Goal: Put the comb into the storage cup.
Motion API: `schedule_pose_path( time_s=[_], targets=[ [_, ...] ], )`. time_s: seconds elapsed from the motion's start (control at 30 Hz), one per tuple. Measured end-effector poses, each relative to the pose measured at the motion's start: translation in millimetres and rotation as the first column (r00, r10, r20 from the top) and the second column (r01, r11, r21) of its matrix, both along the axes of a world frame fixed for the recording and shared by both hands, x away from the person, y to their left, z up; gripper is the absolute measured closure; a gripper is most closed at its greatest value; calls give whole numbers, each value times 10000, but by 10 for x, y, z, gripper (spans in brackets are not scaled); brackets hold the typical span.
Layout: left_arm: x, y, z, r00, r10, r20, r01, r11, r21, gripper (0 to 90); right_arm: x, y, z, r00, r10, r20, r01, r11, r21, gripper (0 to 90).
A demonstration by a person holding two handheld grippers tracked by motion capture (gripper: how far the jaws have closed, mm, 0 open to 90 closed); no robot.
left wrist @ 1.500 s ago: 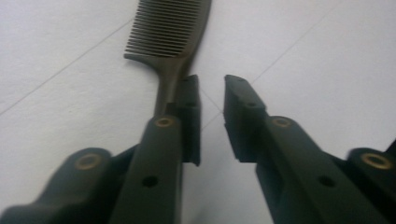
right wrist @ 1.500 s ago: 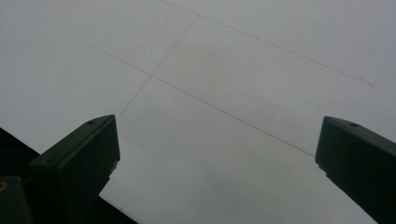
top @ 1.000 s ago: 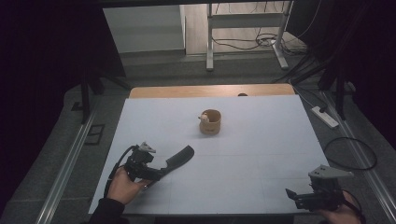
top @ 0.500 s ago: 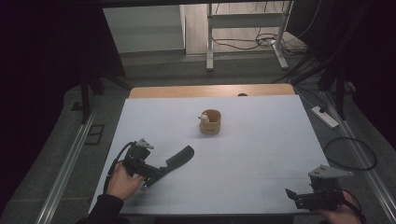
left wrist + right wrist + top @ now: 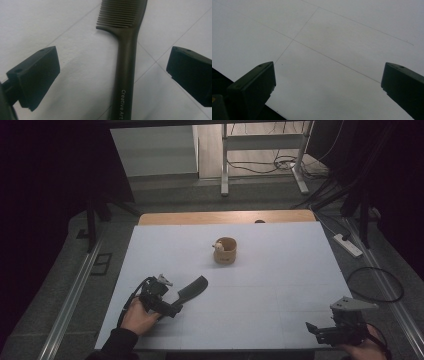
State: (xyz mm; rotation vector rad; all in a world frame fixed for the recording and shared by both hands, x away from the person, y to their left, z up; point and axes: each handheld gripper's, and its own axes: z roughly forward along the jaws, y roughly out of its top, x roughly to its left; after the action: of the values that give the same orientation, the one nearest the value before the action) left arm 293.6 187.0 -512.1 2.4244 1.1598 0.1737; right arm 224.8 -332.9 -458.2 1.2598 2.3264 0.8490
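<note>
1. Desk (image 5: 280, 285): white top with thin seam lines; a strip of bare wood runs along the far edge.
2. Cup (image 5: 225, 251): small, tan, upright near the middle of the desk, a little toward the far side. A pale lump sits at its left rim; too small to make out.
3. Power strip (image 5: 348, 245): white, on the floor just off the right desk edge.
4. Cable (image 5: 377, 285): black loop on the floor, right of the desk.
5. Frame (image 5: 262, 142): pale metal legs on the floor beyond the desk, loose cords lying between them.
</note>
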Motion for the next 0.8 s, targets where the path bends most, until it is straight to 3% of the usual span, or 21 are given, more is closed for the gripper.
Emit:
schedule_pose_path(
  time_s=[0.37, 0.8],
  targets=[
    [22, -116, -168, 9984, -388, -408, 419, 9961, 777, 0, 2, 1, -1, 10000, 16, -18, -16, 10000, -3, 0],
    [20, -133, -172, 9989, -132, -441, 166, 9969, 772, 0, 2, 0, -1, 10000, 11, -17, -11, 10000, -10, 0]
  ],
)
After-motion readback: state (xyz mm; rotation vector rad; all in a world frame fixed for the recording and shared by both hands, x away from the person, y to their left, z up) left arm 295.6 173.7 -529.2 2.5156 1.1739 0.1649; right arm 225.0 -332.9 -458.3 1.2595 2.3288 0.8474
